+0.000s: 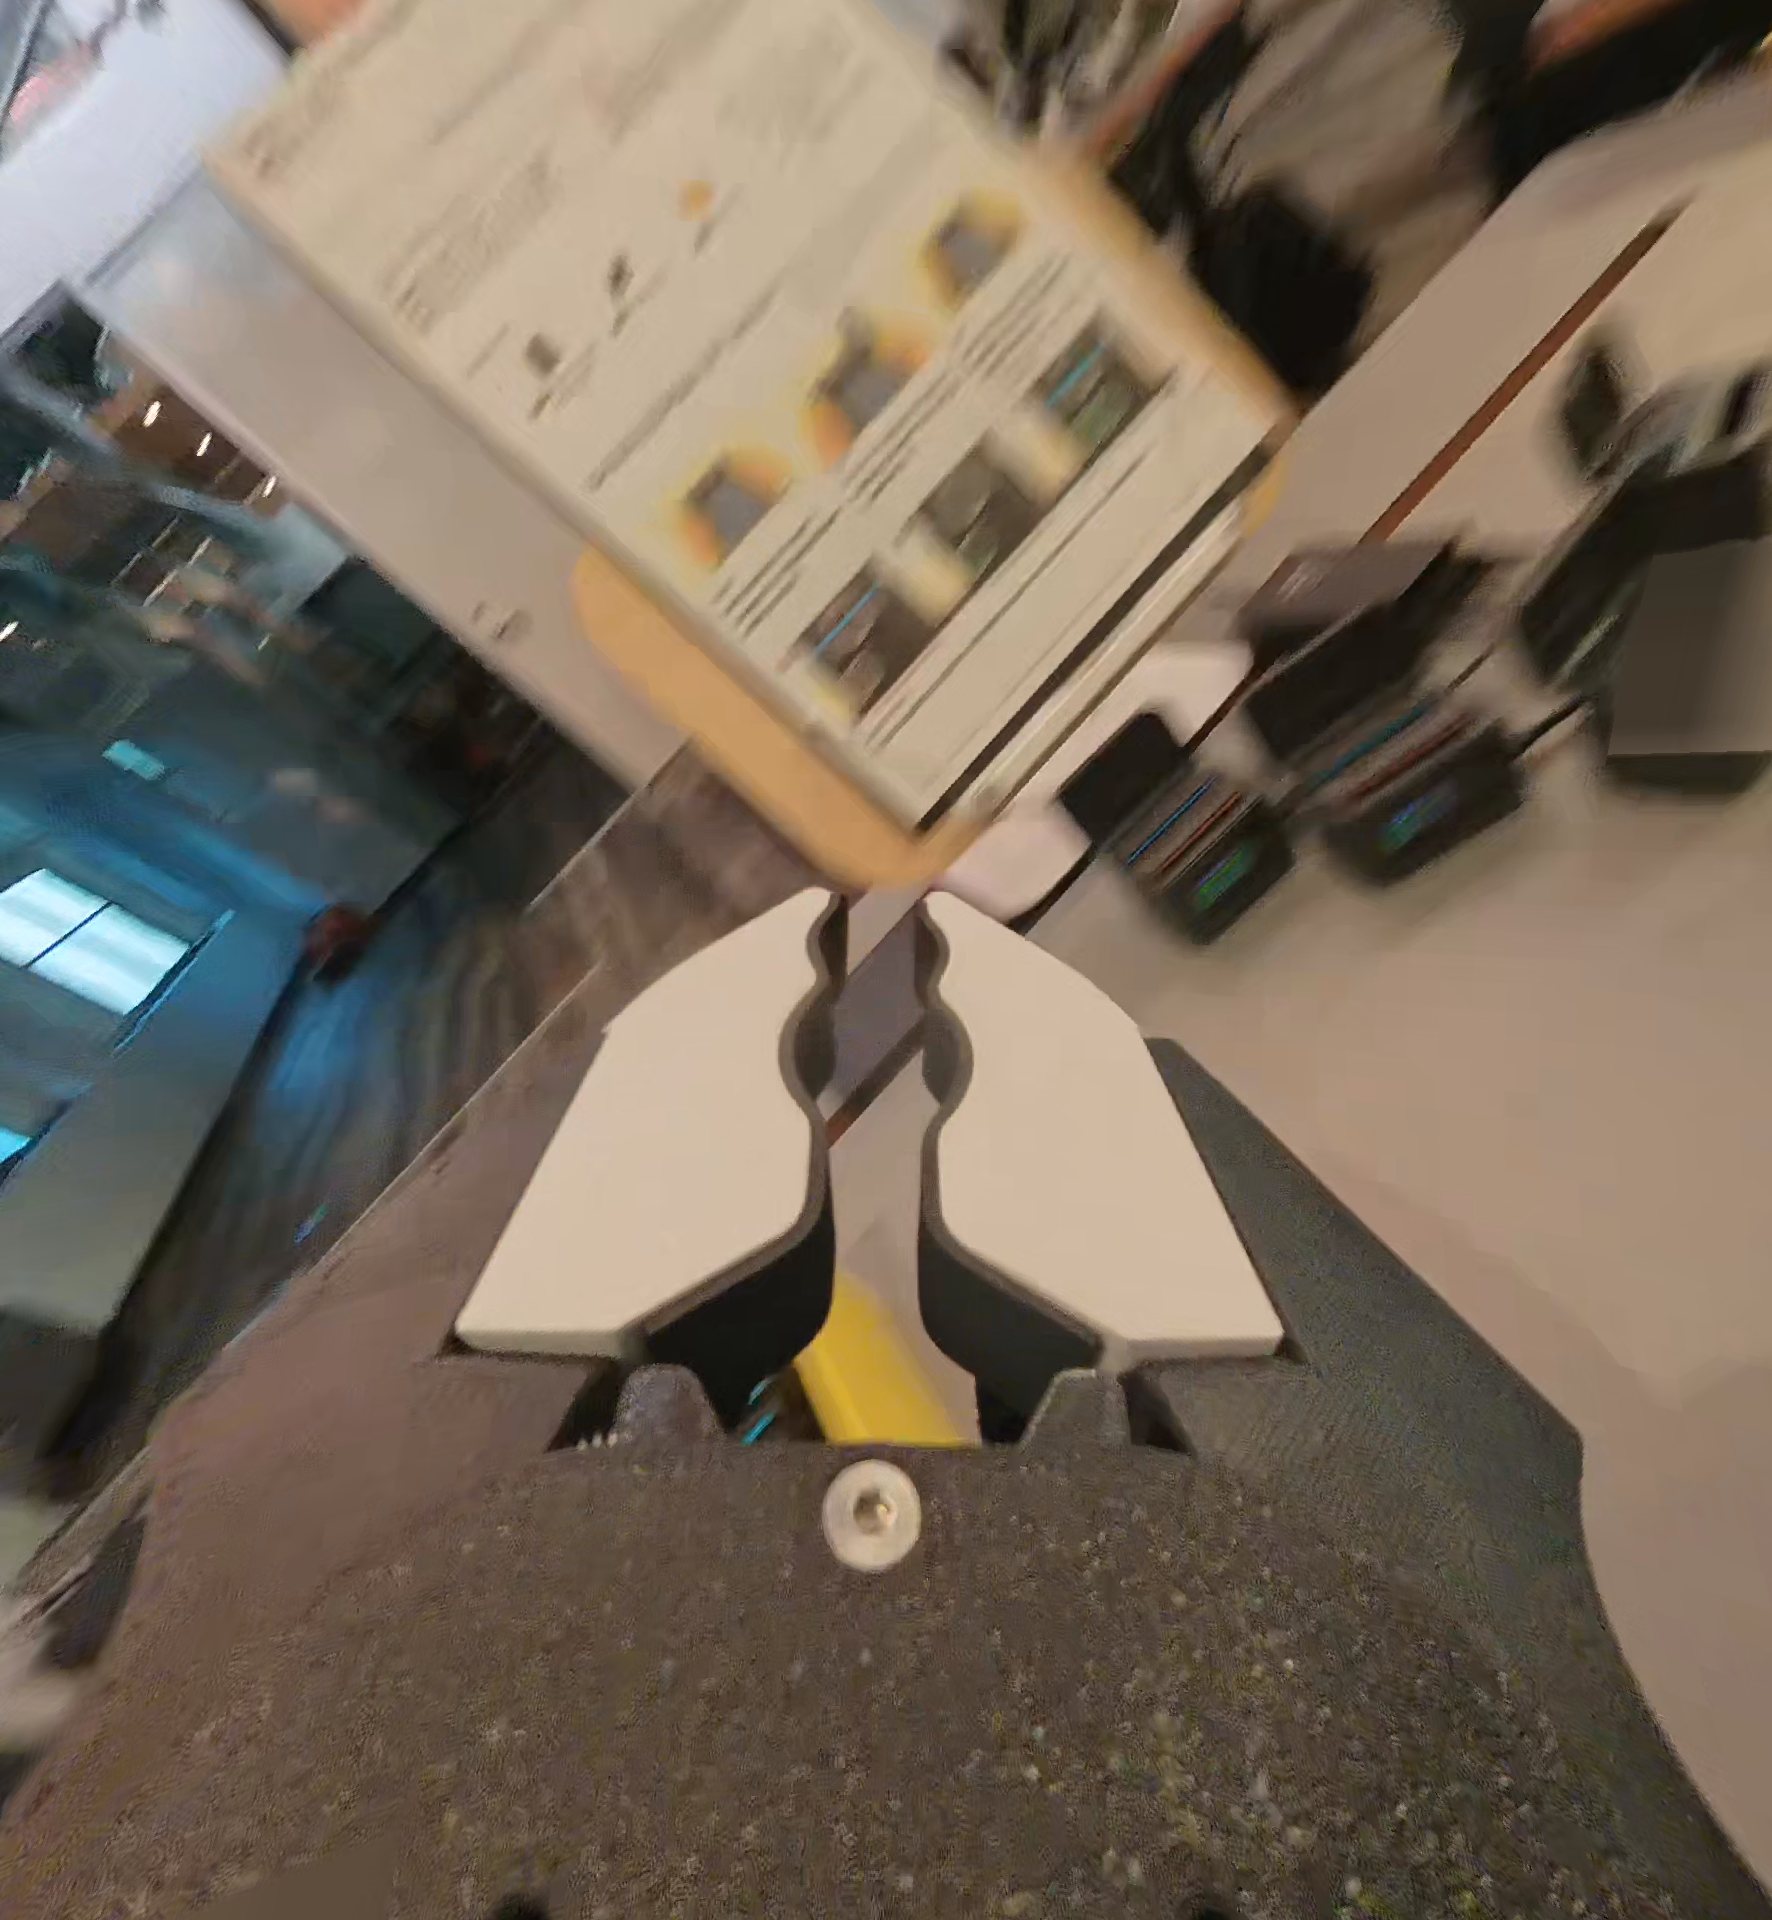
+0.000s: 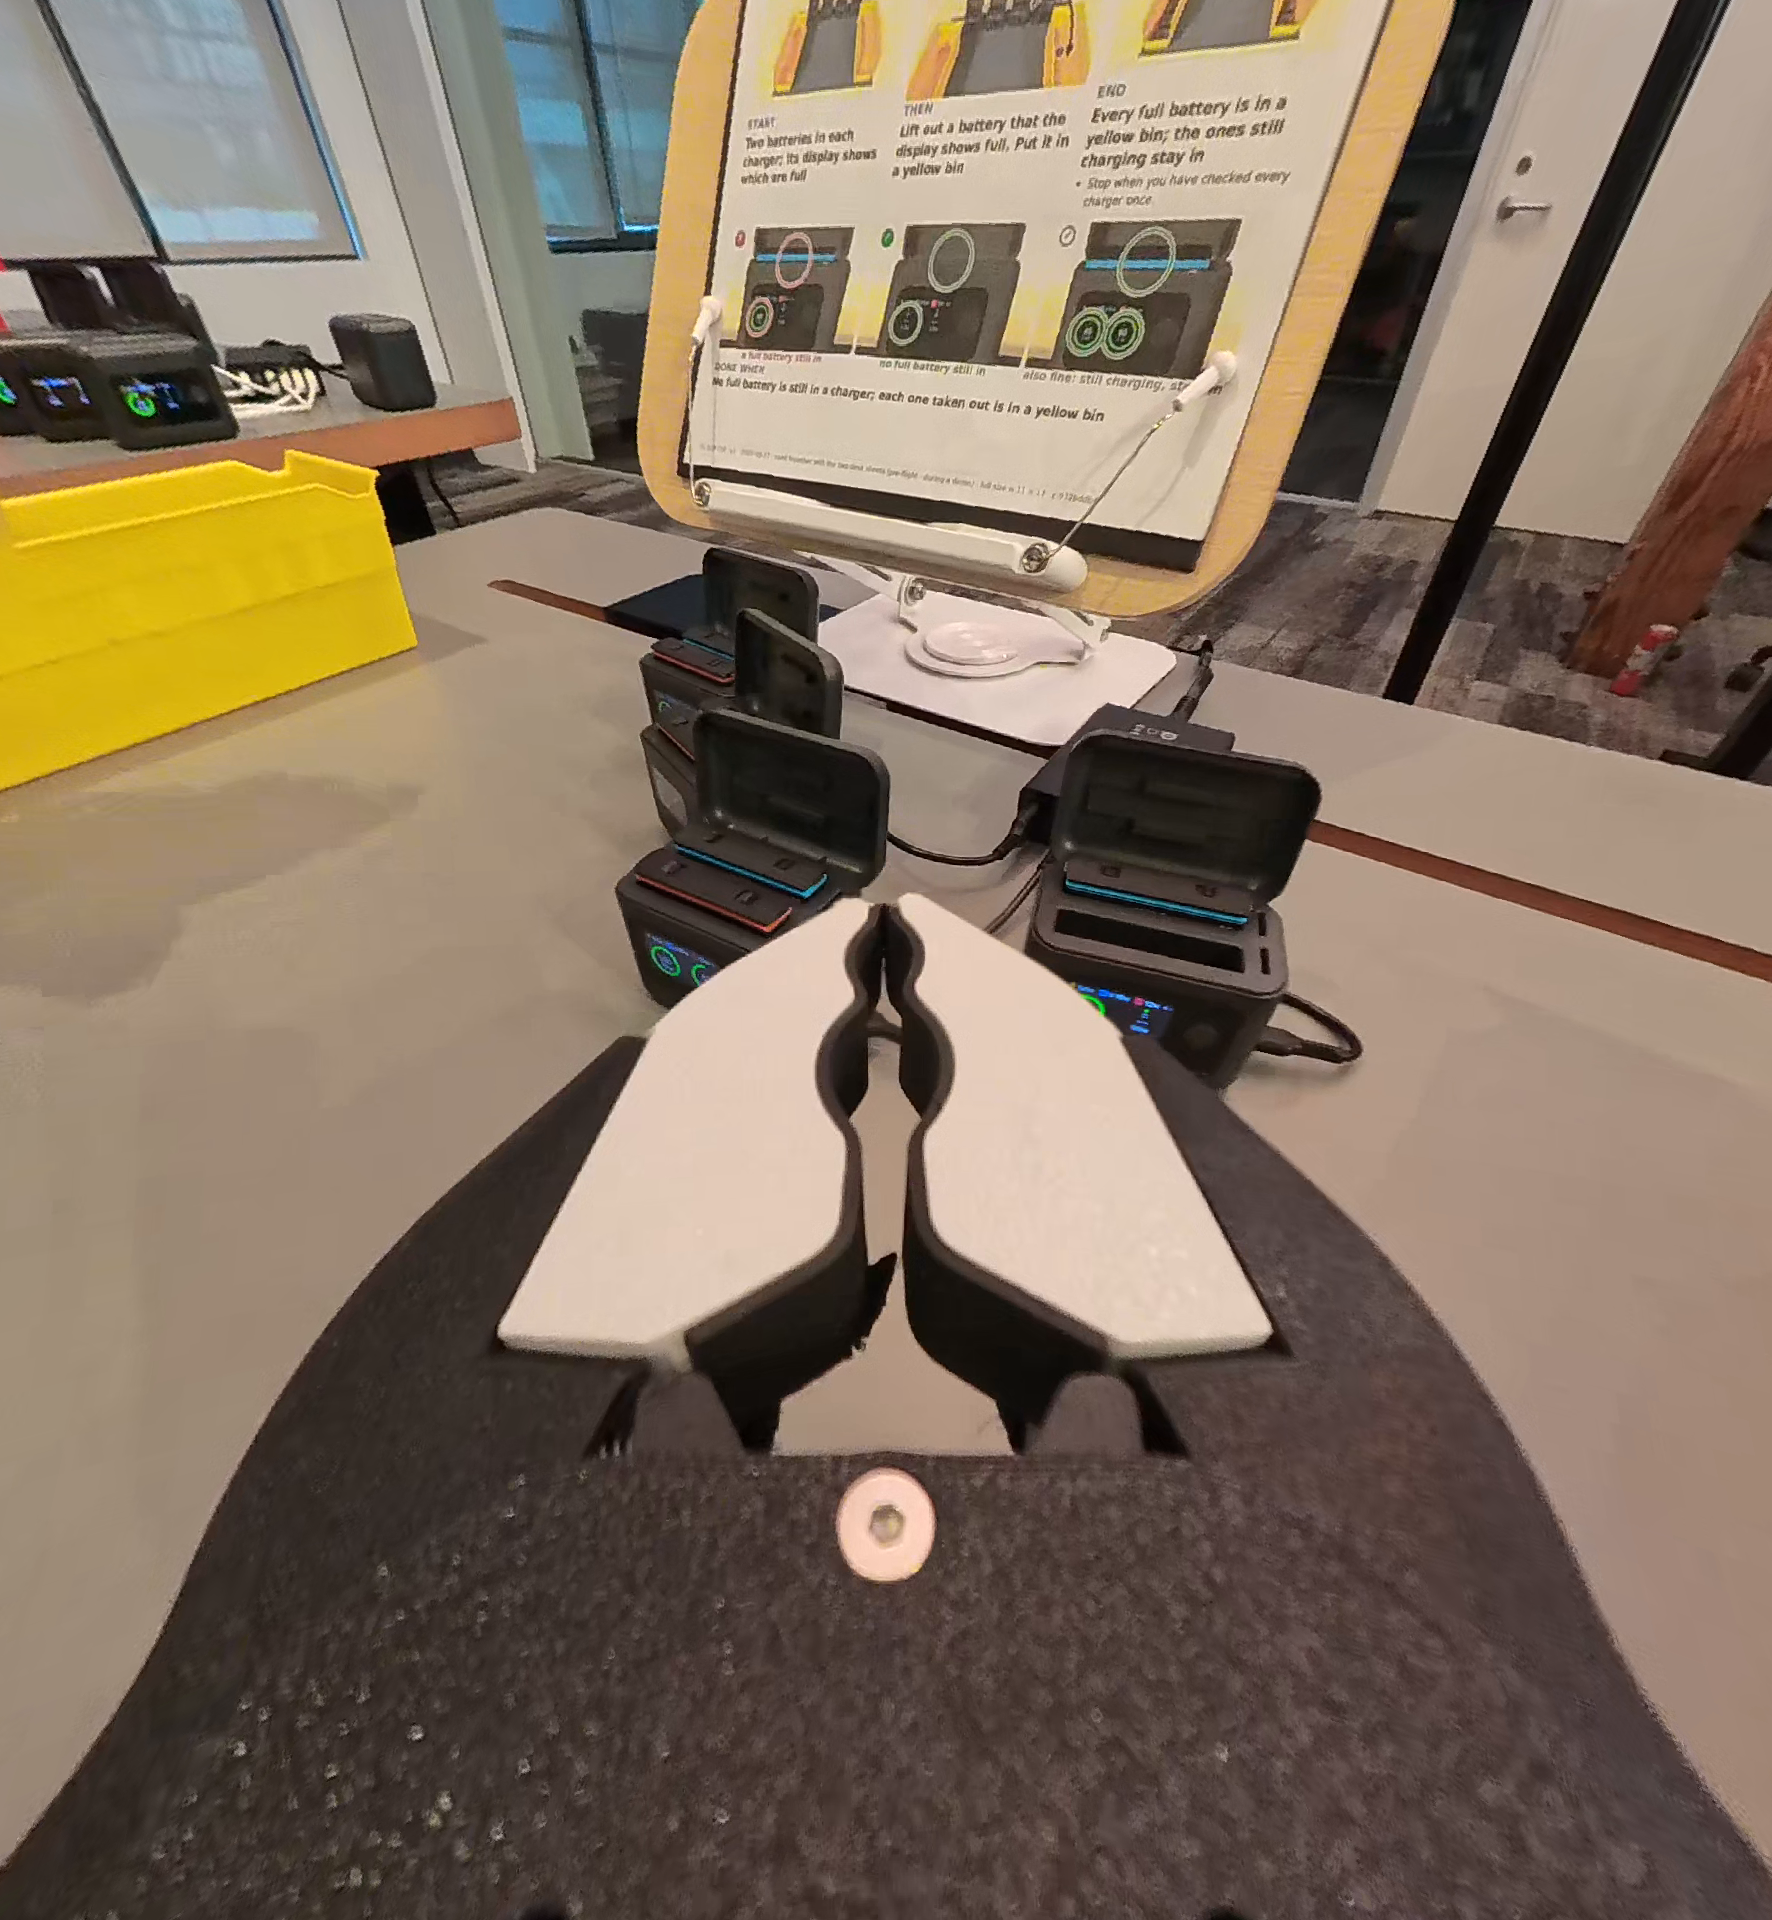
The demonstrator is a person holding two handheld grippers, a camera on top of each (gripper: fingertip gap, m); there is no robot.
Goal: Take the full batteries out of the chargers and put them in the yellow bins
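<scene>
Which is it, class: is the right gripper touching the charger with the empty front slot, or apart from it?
Apart. The right wrist view shows grey table between the right gripper and the charger.

Right wrist view sits level, low over the grey table [image 2: 238, 1039], looking forward along its fingers at the chargers [image 2: 1162, 914] close ahead and the instruction board [image 2: 1017, 312] behind them. Left wrist view is rolled hard sideways and smeared with blur, higher up and farther off. Both views share the board [image 1: 757, 416], the chargers [image 1: 1381, 748] and the table [image 1: 1433, 1143].
</scene>
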